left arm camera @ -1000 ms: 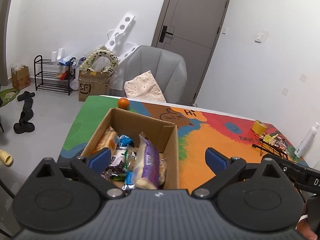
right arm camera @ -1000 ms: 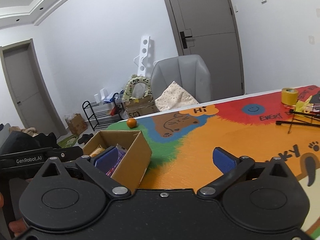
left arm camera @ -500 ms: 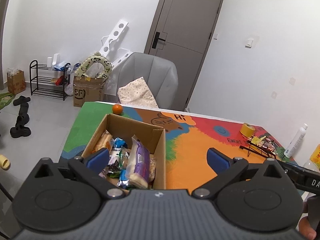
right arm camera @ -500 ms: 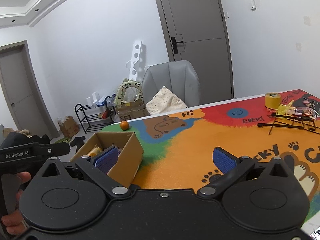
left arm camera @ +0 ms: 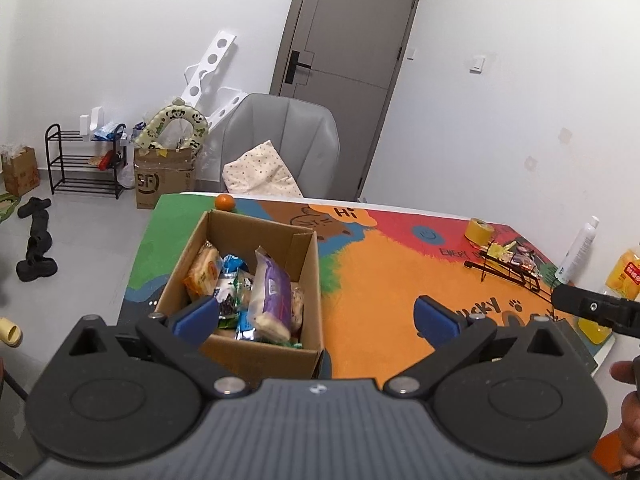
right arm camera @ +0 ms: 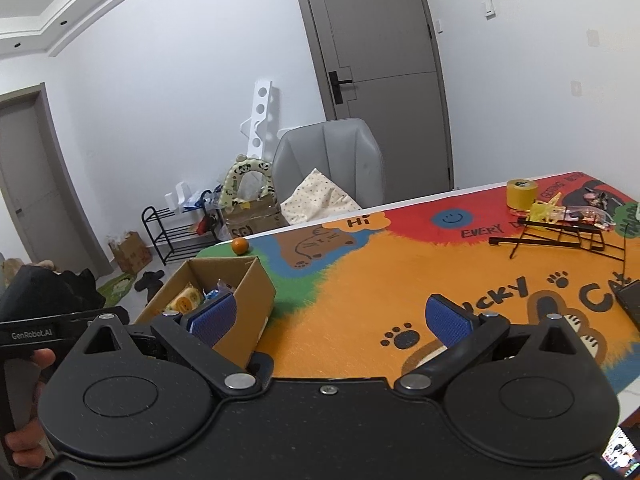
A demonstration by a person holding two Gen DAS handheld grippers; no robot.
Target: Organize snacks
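Note:
An open cardboard box stands at the left end of the colourful table mat, filled with snack packets, among them a purple-and-white one standing on end. My left gripper hangs open above the box's near edge with nothing between its blue pads. Held over the orange part of the mat, my right gripper is open and empty too, to the right of the box. A black wire rack with small wrapped snacks lies at the far right.
An orange sits just beyond the box. A yellow tape roll, a white bottle and a yellow bottle stand near the right end. A grey chair is behind the table. A hand holds the left gripper's handle.
Both grippers have drawn back and risen, so the box and table look smaller and farther off. Both stay open and empty.

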